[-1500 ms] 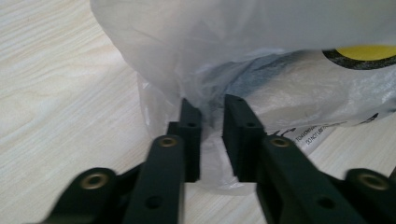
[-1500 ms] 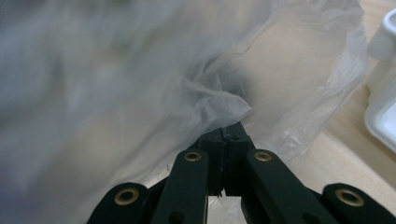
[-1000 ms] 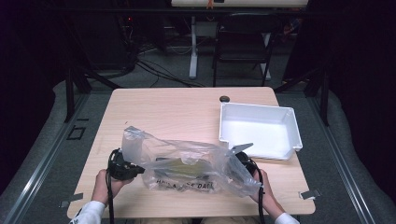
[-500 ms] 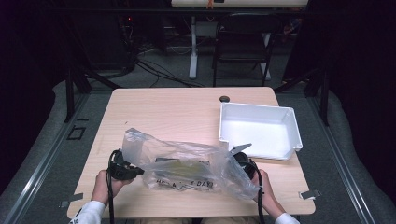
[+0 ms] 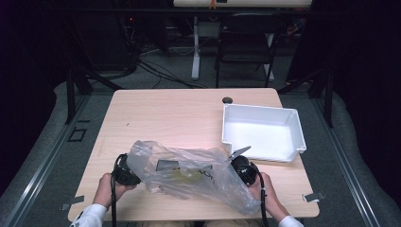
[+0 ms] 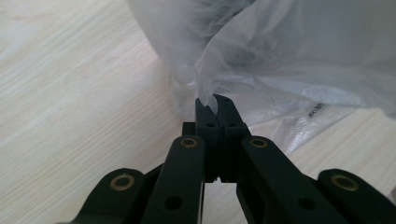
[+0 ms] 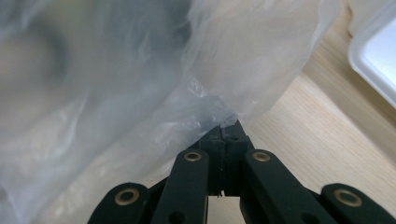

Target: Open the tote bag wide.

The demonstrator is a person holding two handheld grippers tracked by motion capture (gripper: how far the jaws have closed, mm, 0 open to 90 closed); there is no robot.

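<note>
My main worry is the film: both tongs have only a thin pinch of the clear plastic bag (image 5: 189, 172), so if I pull my hands apart too hard the plastic could stretch, tear or slide out of one grip, and whatever dark and yellowish contents lie inside could spill onto the tabletop (image 5: 179, 113). I can't make out what those contents are. The left tongs (image 6: 215, 105) are clenched on a bunched edge of the bag, jaws pressed together; the right tongs (image 7: 227, 130) are likewise clamped on a fold at the other end. From the high view, the bag lies stretched between them near the tabletop's front edge, just beside the empty white tray (image 5: 262, 132). My forearms come in low, each hand wrapped around its tool, the left hand (image 5: 108, 189) and the right hand (image 5: 267, 194) roughly level and pointing inward toward the bag.
</note>
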